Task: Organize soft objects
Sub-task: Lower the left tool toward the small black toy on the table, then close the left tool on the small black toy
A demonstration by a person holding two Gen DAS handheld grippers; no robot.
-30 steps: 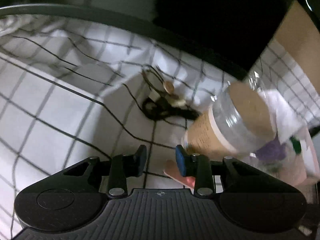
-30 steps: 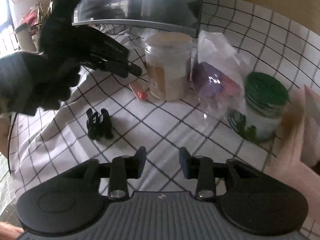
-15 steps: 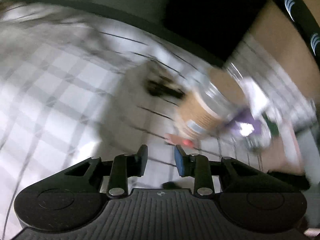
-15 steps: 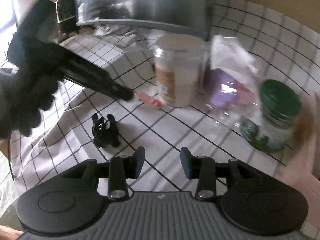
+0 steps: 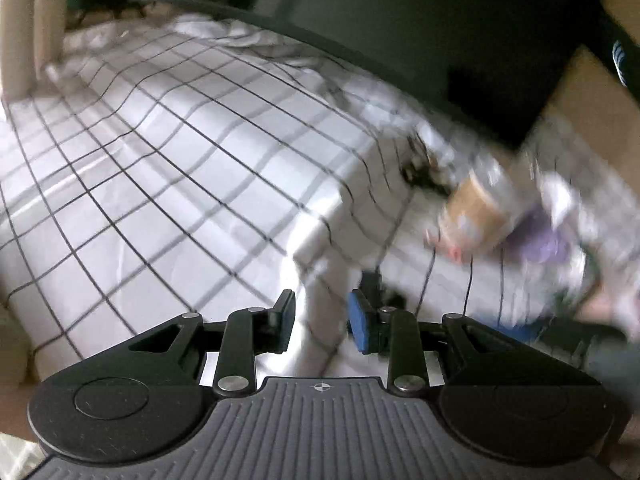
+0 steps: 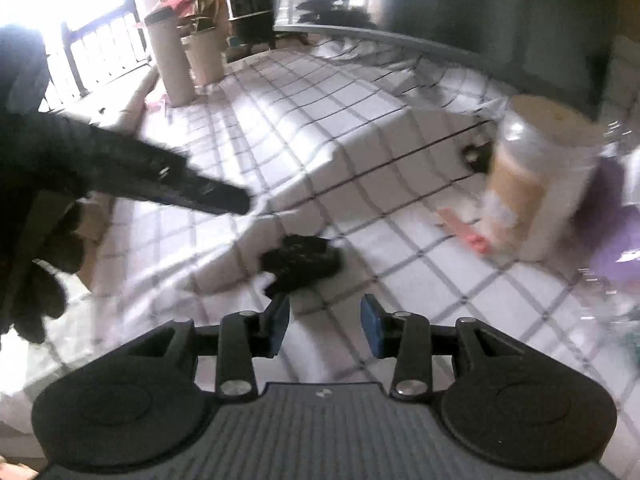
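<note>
A small black clip-like object point(image 6: 301, 261) lies on the white checked cloth point(image 6: 320, 120), just beyond my right gripper point(image 6: 324, 326), which is open and empty. It shows blurred in the left wrist view point(image 5: 374, 284) beside my left gripper point(image 5: 320, 322), also open and empty above the cloth. The left gripper and gloved hand appear in the right wrist view point(image 6: 216, 198) at left. A purple soft item in clear plastic point(image 6: 608, 224) sits at right, also in the left wrist view point(image 5: 544, 236).
A clear jar with tan lid point(image 6: 540, 184) stands by a pink strip point(image 6: 464, 228) and a dark tangle point(image 5: 424, 172). Tall beige cylinders point(image 6: 170, 60) stand at the cloth's far end. A dark appliance point(image 5: 440, 20) is behind. Both views are blurred.
Both grippers have pulled back and swung left, so the jar and bag sit further right. The black clip is now close in front of my right gripper. Both stay open.
</note>
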